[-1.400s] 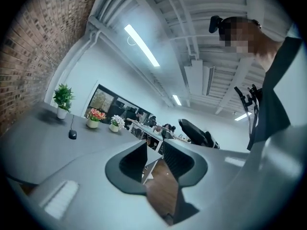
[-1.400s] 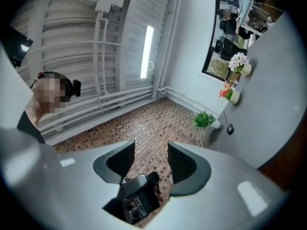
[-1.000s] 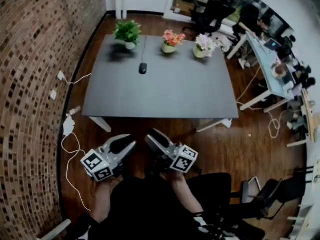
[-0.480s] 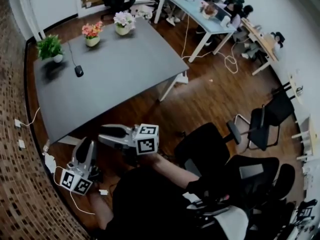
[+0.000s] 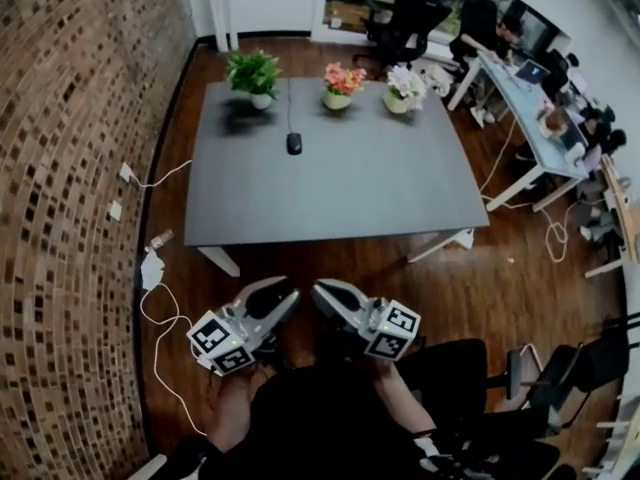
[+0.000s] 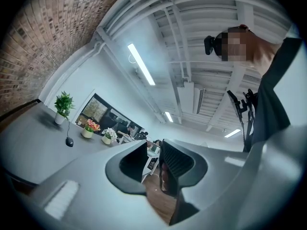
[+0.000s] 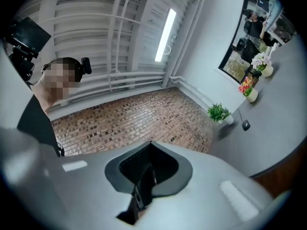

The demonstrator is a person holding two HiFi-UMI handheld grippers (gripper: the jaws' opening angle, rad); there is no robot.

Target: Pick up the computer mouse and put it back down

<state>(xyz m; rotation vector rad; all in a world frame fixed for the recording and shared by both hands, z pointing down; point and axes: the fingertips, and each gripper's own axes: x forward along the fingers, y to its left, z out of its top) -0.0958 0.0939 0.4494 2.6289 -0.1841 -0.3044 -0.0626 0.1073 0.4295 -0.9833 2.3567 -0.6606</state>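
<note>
One brick wall (image 5: pixel 70 168) fills the left of the head view, with a dark wooden floor (image 5: pixel 500 278) beside it. On that floor stands a grey table (image 5: pixel 340 188).

Short of the table's near edge, over the floor, the person holds both grippers side by side with their tips pointing toward the table. The left gripper (image 5: pixel 283 296) has its jaws a narrow slit apart, with only floor showing through the gap and nothing held. The right gripper (image 5: pixel 325 290) has just been closing its jaws, and they now meet with nothing between them.

Three potted plants line the table's far edge. A green leafy plant (image 5: pixel 253 71) sits near the far left corner, orange flowers (image 5: pixel 341 80) near the middle, and pale pink flowers (image 5: pixel 405 88) toward the far right corner.

The computer mouse (image 5: pixel 293 143) lies flat on the table just inside the far edge, between the green plant and the orange flowers. Its thin cable (image 5: pixel 290 103) runs straight back to that edge. The mouse is well apart from both grippers.
</note>
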